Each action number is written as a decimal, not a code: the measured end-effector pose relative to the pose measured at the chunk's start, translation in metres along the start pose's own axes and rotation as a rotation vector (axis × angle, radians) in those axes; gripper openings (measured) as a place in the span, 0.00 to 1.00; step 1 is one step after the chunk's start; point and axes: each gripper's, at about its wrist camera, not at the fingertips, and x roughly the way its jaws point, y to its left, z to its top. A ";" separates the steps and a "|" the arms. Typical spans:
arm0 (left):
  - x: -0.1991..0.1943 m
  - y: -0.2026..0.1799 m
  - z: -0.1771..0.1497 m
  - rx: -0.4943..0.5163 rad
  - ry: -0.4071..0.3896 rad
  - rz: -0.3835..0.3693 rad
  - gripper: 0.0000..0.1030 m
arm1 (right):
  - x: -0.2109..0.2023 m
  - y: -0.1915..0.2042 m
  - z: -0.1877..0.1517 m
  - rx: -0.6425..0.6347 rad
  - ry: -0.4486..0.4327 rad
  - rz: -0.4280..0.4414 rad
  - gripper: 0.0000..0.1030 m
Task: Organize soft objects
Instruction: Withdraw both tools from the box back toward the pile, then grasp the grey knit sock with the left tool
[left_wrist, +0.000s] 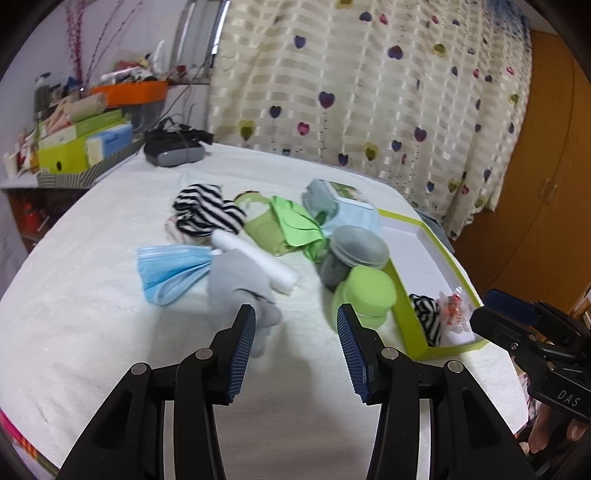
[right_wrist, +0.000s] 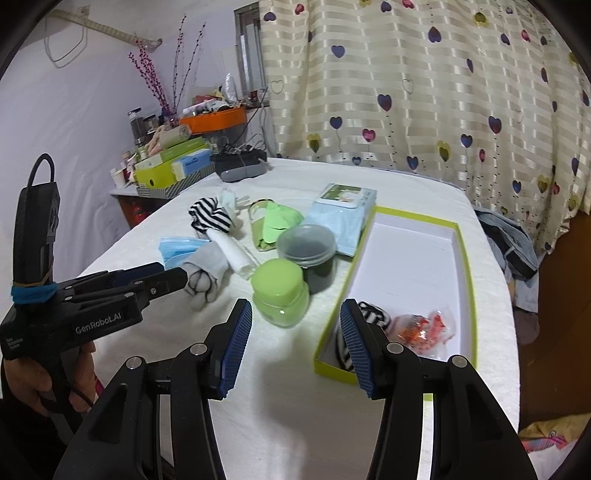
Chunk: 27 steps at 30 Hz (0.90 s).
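soft even light, slight blur, fisheye-warped edges

A black-and-white striped sock (right_wrist: 369, 314) lies in the green-edged white box (right_wrist: 463, 236); beside the box, a green jar (right_wrist: 280, 295).

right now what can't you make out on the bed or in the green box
- Striped sock in the green box: right wrist view, lower part behind a finger of the right gripper.
- Grey sock: left wrist view, blurred.
- Dark jar: contents unreadable in both views.
- Packet: print too small.
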 end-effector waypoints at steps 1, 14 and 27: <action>0.000 0.004 0.000 -0.005 -0.002 0.005 0.44 | 0.001 0.002 0.001 -0.004 0.002 0.004 0.50; 0.032 0.041 0.005 -0.092 0.046 0.022 0.50 | 0.020 0.014 0.010 -0.036 0.023 0.034 0.50; 0.088 0.048 0.008 -0.122 0.142 -0.002 0.50 | 0.043 0.019 0.022 -0.053 0.045 0.057 0.50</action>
